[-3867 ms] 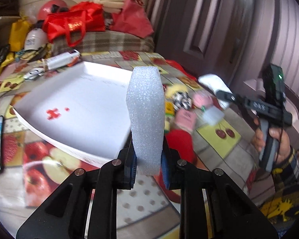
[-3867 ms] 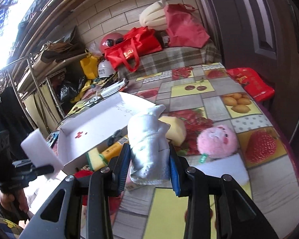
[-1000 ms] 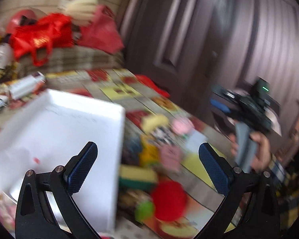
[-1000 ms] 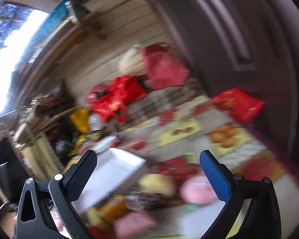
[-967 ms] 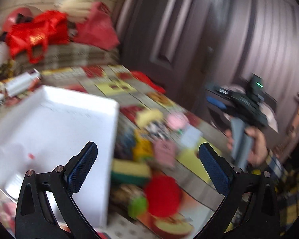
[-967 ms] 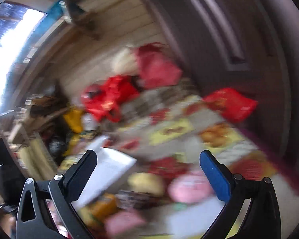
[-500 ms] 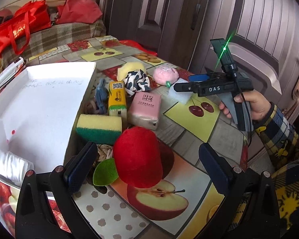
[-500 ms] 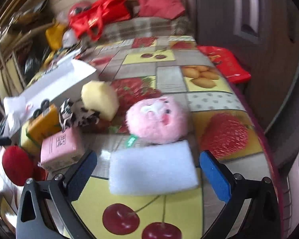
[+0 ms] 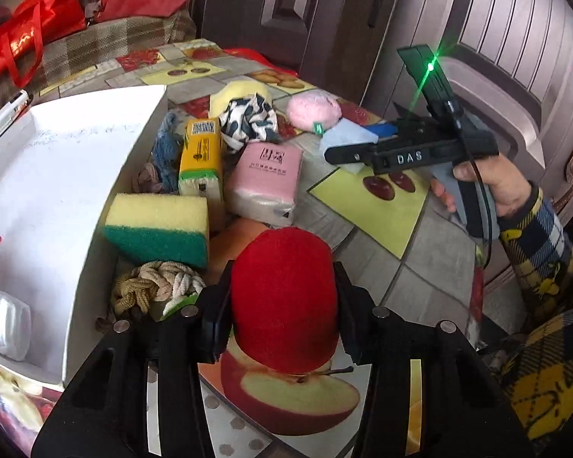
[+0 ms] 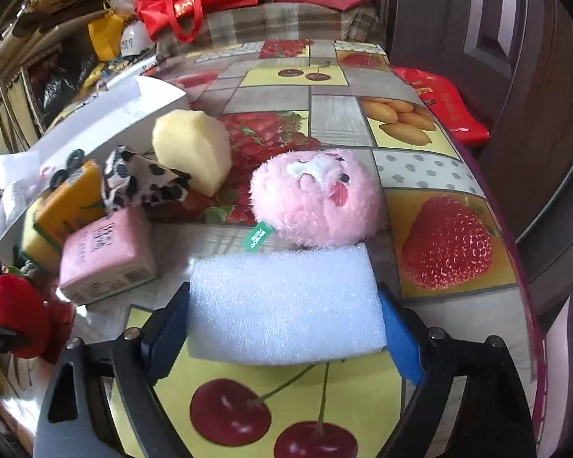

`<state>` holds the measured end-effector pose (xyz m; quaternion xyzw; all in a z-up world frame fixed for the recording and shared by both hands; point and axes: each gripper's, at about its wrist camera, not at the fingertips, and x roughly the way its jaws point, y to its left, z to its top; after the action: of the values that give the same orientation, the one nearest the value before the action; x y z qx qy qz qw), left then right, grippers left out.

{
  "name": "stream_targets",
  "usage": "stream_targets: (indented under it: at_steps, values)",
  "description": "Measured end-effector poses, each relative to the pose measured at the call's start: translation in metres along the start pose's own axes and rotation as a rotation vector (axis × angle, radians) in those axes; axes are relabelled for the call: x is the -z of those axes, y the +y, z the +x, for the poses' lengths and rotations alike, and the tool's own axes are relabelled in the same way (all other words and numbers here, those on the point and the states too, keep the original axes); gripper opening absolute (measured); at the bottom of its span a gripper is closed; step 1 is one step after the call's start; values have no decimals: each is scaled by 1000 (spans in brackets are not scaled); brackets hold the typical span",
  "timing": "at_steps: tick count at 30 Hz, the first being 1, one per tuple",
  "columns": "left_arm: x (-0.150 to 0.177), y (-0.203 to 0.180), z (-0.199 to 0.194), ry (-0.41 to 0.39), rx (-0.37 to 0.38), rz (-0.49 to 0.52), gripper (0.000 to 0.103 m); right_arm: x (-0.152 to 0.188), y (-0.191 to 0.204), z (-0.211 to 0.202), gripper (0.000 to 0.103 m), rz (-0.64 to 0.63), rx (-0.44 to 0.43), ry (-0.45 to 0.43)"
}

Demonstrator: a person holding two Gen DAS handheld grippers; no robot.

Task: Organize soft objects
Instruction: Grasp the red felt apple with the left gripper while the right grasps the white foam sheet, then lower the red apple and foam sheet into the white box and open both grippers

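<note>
The red plush apple (image 9: 284,297) stands on the fruit-print tablecloth (image 9: 366,206) just outside the white box (image 9: 57,175), between the fingers of the left gripper (image 9: 284,305); the jaws are closing, and both black pads already meet its flanks. It is judged light, springy and felt-like; it should compress under the pads, so hold across its widest part, as now, and avoid the green leaf at its base.

The white foam block (image 10: 286,309) lies flat on the cloth in front of the pink plush toy (image 10: 315,198), touching it; the right gripper (image 10: 286,328) straddles the block's two short ends, jaws closing, with the blue pads at or just against the foam. The block is open-celled, rectangular and probably near weightless; it may bow if squeezed hard, so a light hold at the ends should suffice.

Nearby items, all soft:
- yellow-and-green sponge (image 9: 158,225), coarse scouring face, against the box wall;
- knotted rope (image 9: 152,286), beige and cream, beside the apple;
- pink tissue pack (image 9: 265,179) and yellow tissue pack (image 9: 202,152), smooth film wrap, possibly slippery;
- black-and-white patterned cloth (image 9: 250,118), crumpled;
- yellow foam piece (image 10: 191,149), faceted.

The box holds a white roll (image 9: 4,324) at its near end.
</note>
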<state>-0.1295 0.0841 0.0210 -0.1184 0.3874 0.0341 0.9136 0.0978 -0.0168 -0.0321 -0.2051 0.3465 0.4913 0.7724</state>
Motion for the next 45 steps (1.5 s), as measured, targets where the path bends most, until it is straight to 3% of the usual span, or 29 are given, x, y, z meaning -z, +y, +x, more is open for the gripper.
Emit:
stream_targets:
  at_steps: [5, 10, 14, 17, 21, 39, 45]
  values:
    - [-3, -5, -15, -68, -5, 21, 45, 6, -1, -24, 90, 35, -28, -87]
    - [-32, 3, -46, -208, -67, 9, 45, -3, 1, -64, 90, 93, -102, -266]
    - [-69, 24, -67, -354, -263, -23, 45, -15, 7, -92, 90, 158, -158, -427]
    - [-82, 44, -68, -431, -404, -78, 45, -24, 16, -103, 90, 177, -185, -500]
    - [-76, 72, -62, -428, -424, -172, 45, -34, 26, -107, 90, 162, -204, -524]
    - [-68, 101, -68, -468, -476, -207, 45, -62, 49, -98, 90, 183, -314, -521]
    - [-61, 125, -79, -510, -459, -282, 45, -77, 67, -95, 90, 155, -347, -516]
